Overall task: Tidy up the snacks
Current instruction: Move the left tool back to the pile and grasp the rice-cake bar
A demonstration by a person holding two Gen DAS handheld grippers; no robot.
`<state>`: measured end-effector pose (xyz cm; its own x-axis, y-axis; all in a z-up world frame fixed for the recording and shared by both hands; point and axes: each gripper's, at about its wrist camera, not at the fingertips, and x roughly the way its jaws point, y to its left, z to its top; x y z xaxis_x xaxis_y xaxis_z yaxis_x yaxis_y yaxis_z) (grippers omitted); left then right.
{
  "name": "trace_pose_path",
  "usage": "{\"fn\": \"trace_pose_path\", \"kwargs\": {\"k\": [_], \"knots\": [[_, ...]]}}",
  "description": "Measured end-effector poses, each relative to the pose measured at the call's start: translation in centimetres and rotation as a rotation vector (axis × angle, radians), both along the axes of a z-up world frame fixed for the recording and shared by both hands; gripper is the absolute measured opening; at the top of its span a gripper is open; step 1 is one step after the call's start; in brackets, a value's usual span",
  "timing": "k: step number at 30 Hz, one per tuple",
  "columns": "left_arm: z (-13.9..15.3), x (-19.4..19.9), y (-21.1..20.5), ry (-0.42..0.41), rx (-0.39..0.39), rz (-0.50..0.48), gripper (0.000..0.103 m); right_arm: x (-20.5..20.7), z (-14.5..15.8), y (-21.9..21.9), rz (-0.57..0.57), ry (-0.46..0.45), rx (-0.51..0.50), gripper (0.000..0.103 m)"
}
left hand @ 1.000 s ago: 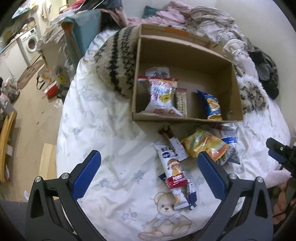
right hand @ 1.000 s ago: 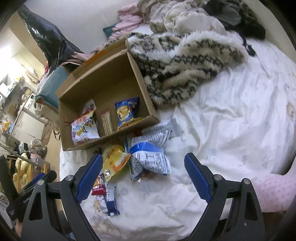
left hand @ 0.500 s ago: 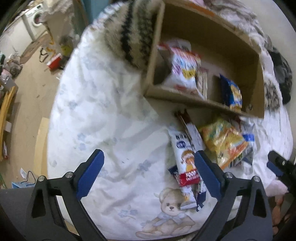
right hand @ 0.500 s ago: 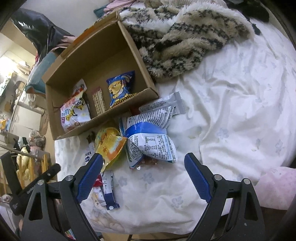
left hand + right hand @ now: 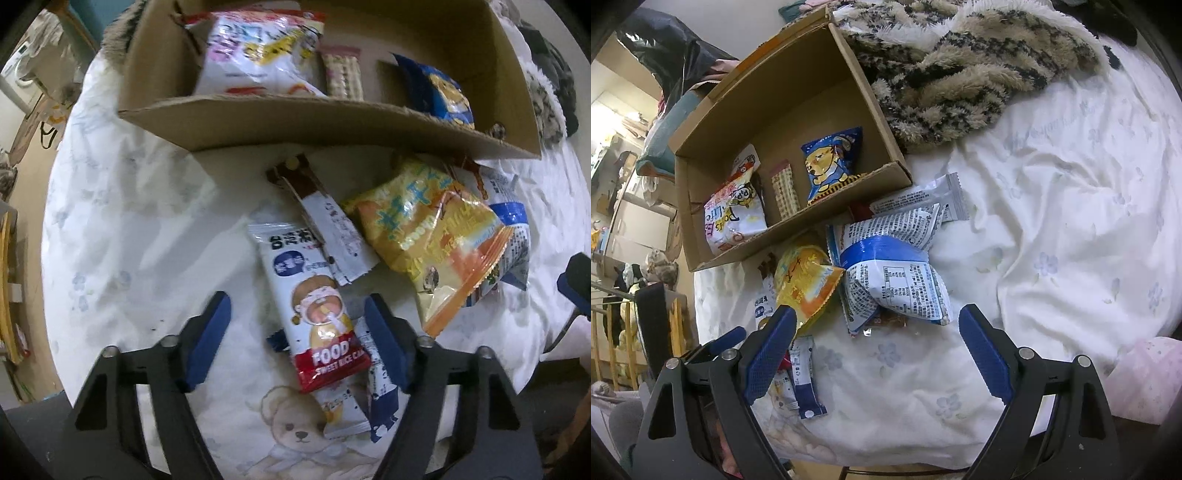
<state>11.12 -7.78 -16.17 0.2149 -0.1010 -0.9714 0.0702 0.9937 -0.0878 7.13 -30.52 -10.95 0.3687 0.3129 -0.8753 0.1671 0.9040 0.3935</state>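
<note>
A cardboard box point(image 5: 332, 122) lies on the bed with a few snacks inside: a pink-white bag point(image 5: 258, 55), a wafer pack point(image 5: 341, 75) and a blue bag point(image 5: 447, 96). In front of it lie loose snacks. My left gripper point(image 5: 297, 339) is open, its fingers on either side of a white and red rice cake pack point(image 5: 317, 306). A brown-white bar point(image 5: 325, 221) and a yellow bag point(image 5: 428, 236) lie beside it. My right gripper point(image 5: 877, 350) is open and empty, just short of a blue-white bag point(image 5: 894, 277) and the yellow bag point(image 5: 803, 280).
A striped fuzzy blanket point(image 5: 960, 74) lies right of the box. A grey wrapper point(image 5: 923, 199) lies by the box's corner. A small blue packet point(image 5: 805, 376) lies near the bed's front edge. The floor and furniture point(image 5: 22, 147) are off the bed's left side.
My left gripper has moved forward and down onto the snack pile, and its fingers have narrowed around the rice cake pack. My right gripper has moved a little closer to the blue-white bag.
</note>
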Motion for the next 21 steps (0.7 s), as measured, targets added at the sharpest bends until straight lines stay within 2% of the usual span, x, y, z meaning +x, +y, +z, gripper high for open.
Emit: {"fn": "trace_pose_path", "kwargs": {"k": [1,2,8,13,21], "knots": [[-0.2,0.0,-0.2,0.01,-0.001,-0.011,0.038,0.0,0.0,0.0,0.001,-0.002,0.001,0.092],[-0.4,0.0,-0.2,0.024,-0.007,-0.016,0.029,0.0,0.1,0.0,0.003,-0.003,0.003,0.092],[1.2,-1.6,1.9,0.007,-0.028,0.013,0.027,0.0,0.4,0.4,0.018,-0.01,0.012,0.092],[2.6,-3.1,2.8,-0.034,0.045,-0.008,0.027,-0.1,0.8,0.7,0.027,-0.02,0.019,0.092],[5.2,-5.3,4.5,-0.041,0.019,0.018,0.027,-0.7,1.0,0.6,0.027,-0.02,0.031,0.092]]}}
